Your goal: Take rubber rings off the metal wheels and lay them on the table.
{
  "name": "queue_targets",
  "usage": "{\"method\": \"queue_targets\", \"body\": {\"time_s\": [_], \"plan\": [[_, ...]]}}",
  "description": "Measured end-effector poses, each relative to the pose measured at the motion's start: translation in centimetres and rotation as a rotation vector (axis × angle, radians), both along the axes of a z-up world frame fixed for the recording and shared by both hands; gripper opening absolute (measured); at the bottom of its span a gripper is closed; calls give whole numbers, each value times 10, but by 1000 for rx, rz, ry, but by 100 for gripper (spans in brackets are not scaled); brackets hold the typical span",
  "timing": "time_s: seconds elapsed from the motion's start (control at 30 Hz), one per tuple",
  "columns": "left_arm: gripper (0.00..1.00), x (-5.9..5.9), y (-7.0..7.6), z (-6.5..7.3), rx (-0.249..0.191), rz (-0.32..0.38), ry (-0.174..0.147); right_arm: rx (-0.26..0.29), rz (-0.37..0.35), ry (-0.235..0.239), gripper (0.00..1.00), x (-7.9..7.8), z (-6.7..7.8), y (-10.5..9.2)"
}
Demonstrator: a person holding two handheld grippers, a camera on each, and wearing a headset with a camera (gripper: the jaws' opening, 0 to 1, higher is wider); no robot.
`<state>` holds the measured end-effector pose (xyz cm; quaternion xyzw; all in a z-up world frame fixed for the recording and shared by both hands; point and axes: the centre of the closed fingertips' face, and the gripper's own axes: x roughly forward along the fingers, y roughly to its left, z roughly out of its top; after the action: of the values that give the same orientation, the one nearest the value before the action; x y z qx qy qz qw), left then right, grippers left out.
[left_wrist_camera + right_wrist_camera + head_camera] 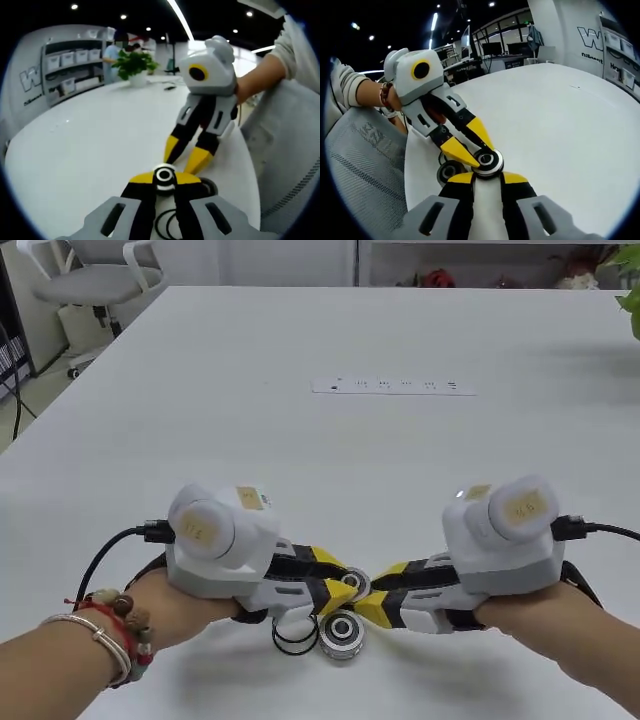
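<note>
The left gripper [338, 578] is clamped on 1 metal wheel [352, 583], held just above the bench [300, 440]. The right gripper [375, 598] has its tips at that wheel's rim, jaws slightly parted, but I cannot tell whether they grip anything. Below them a 2nd wheel [341, 632] sits on the bench, with a loose rubber ring [295, 635] lying just beside it.
</note>
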<state>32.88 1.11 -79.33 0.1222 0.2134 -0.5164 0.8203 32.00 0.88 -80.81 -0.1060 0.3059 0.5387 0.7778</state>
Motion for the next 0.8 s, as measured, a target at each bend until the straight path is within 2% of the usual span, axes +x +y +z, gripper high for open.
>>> {"method": "queue_targets", "body": {"time_s": [0.1, 0.13, 0.2, 0.53, 0.67, 0.7, 0.8], "plan": [[14, 0, 0, 0, -2, 3, -3, -29, 18, -23, 12, -1, -2, -2], [14, 0, 0, 0, -3, 5, -2, -44, 43, -62, 10, 1, -1, -2], [14, 1, 0, 0, -3, 8, -1, -38, 24, -36, 9, 0, -2, -3], [14, 1, 0, 1, -2, 15, 0, -59, 14, -62, 0, 5, 0, -7], [14, 0, 0, 1, -1, 12, -4, -55, -10, -38, 0, 6, -1, -8], [14, 0, -1, 1, 0, 13, -5, -51, -32, -12, 0, 7, -1, -9], [14, 0, 0, 0, 13, 4, -20, -33, -71, 26, 0, 9, 0, -11]]}}
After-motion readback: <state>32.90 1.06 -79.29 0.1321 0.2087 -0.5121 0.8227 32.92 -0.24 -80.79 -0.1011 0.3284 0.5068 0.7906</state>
